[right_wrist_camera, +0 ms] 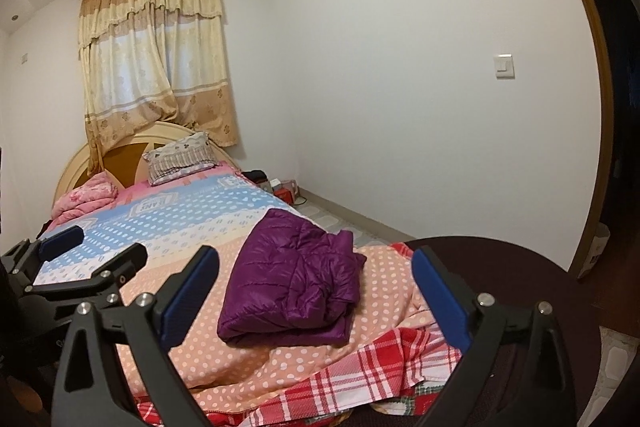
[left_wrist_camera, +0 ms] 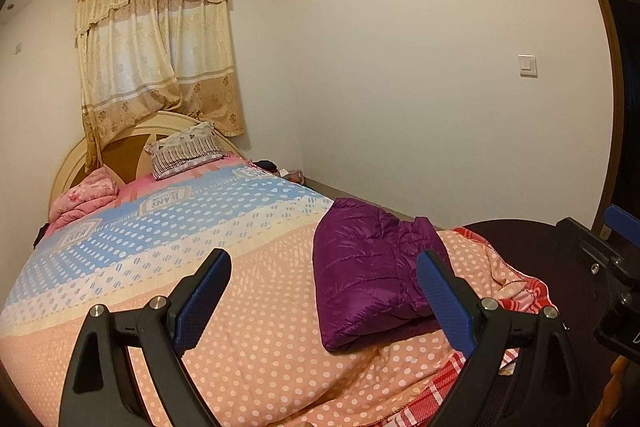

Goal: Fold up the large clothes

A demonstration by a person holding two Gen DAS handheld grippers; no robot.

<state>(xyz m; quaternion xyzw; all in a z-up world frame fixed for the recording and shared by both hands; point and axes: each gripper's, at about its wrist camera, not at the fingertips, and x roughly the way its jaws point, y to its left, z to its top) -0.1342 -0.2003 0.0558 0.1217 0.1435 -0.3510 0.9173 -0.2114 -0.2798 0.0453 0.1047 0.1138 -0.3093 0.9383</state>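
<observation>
A purple quilted jacket (left_wrist_camera: 366,273) lies folded into a compact bundle on the dotted bedspread (left_wrist_camera: 240,327) near the foot of the bed; it also shows in the right wrist view (right_wrist_camera: 294,279). My left gripper (left_wrist_camera: 324,297) is open and empty, held above the bedspread with the jacket ahead of its right finger. My right gripper (right_wrist_camera: 316,295) is open and empty, held back from the jacket, which lies between its fingers in view. The left gripper (right_wrist_camera: 76,259) also shows at the left of the right wrist view.
A red checked blanket (right_wrist_camera: 360,367) lies under the bedspread at the foot. A dark round footboard (right_wrist_camera: 500,267) is at right. A striped pillow (left_wrist_camera: 186,149) and a pink quilt (left_wrist_camera: 86,197) sit at the headboard. Small items (right_wrist_camera: 284,189) lie on the floor by the wall.
</observation>
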